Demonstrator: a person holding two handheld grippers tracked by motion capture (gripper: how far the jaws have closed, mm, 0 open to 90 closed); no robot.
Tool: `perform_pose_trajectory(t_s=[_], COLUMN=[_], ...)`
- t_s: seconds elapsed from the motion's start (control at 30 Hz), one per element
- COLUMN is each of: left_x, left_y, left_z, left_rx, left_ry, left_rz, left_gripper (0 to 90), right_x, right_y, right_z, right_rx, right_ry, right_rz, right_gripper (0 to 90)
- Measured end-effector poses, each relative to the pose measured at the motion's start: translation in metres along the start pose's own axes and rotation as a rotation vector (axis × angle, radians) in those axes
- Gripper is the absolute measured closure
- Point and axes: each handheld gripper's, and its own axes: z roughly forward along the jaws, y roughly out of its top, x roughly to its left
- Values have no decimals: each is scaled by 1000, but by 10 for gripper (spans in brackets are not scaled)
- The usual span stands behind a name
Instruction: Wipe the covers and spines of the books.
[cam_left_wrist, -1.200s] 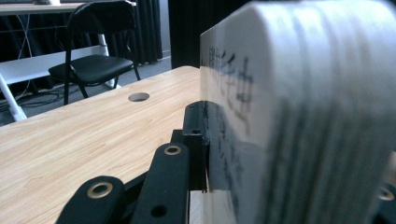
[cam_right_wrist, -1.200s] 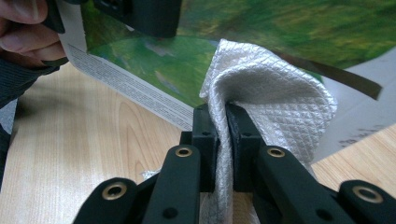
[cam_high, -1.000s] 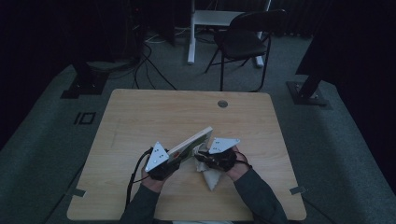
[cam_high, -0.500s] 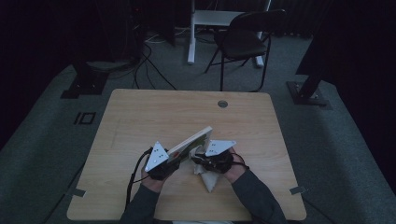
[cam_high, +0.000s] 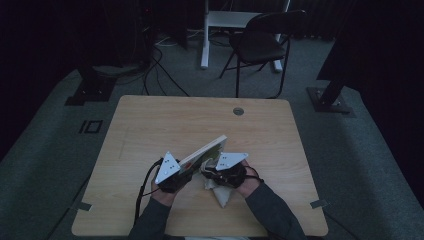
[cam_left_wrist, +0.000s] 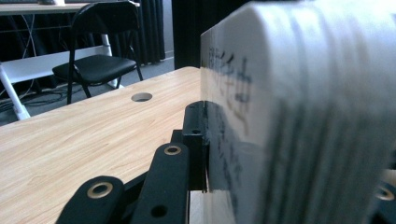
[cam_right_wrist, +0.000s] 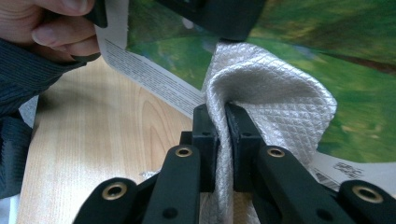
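Observation:
A thick book (cam_high: 207, 151) is held tilted over the wooden table (cam_high: 165, 120), its far end raised. My left gripper (cam_high: 186, 168) is shut on the book's near end; in the left gripper view a black finger (cam_left_wrist: 195, 140) presses against the printed side of the book (cam_left_wrist: 299, 107). My right gripper (cam_right_wrist: 222, 140) is shut on a white quilted cloth (cam_right_wrist: 275, 98), which lies folded against the book's green cover (cam_right_wrist: 355, 60). In the high view the right gripper (cam_high: 216, 172) sits just right of the book, and the cloth (cam_high: 222, 196) hangs down to the table.
The person's left hand (cam_right_wrist: 51, 28) grips at the book's corner. A round cable hole (cam_high: 238, 111) is in the table's far side. A black chair (cam_high: 260, 45) and a white desk leg (cam_high: 205, 35) stand beyond the table, with cables on the floor.

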Motion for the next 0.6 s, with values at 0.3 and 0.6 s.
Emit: perform_pose_trajectory(t_s=[0.3,0.6], left_x=[0,0], left_y=[-1,-1], left_z=[0,0], left_rx=[-1,0], left_ry=[3,3], left_rz=[-4,-6], left_gripper=[778,779], right_x=[4,7], right_y=[2,4], right_z=[4,4], right_rx=[-1,-3], right_ry=[11,18], right_rz=[-12,-18], right_gripper=[832,833])
